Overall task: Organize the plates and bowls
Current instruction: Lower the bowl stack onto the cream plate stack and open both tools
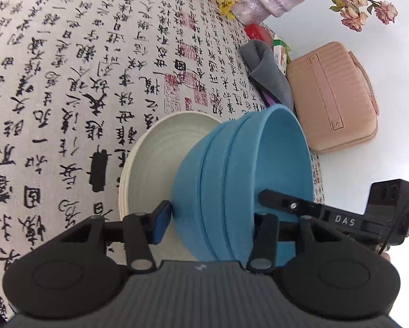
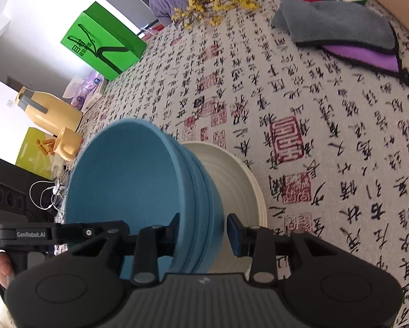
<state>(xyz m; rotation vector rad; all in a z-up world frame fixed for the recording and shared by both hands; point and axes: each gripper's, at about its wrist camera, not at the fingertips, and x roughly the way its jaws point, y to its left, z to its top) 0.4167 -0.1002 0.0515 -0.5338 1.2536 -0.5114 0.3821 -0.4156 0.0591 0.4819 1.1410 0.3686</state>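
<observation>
Calligraphy-printed cloth covers the bench (image 1: 68, 82), and on it the work is seen from both wrist views.

Between the fingers of the left claw (image 1: 212, 227) the wall of the blue bowls (image 1: 231, 177) is straddled: one finger lies inside the top bowl, the blue-padded finger (image 1: 162, 222) outside. A thin gap shows between that outer pad and the bowl's wall, so the left claw is part-way spread and no firm press is seen. The right claw (image 2: 204, 232) straddles the opposite side of the same stack, one finger inside, its blue pad (image 2: 236, 235) outside with a clear gap to the wall; it too is held at a middling width, not clamped.

The blue bowls are nested, three rims being countable, and rest on a cream plate (image 1: 150, 158) that is ribbed with concentric rings. The stack appears tilted: in the left wrist view its mouth faces up and to the right, in the right wrist view up and to the left, though fisheye bending may add to this.

Farther out, a grey cloth (image 2: 335, 24) over a purple one, a tan ribbed case (image 1: 332, 98), yellow flowers (image 2: 215, 2), a green bag (image 2: 103, 43) and a yellow jug (image 2: 51, 112) are seen.
</observation>
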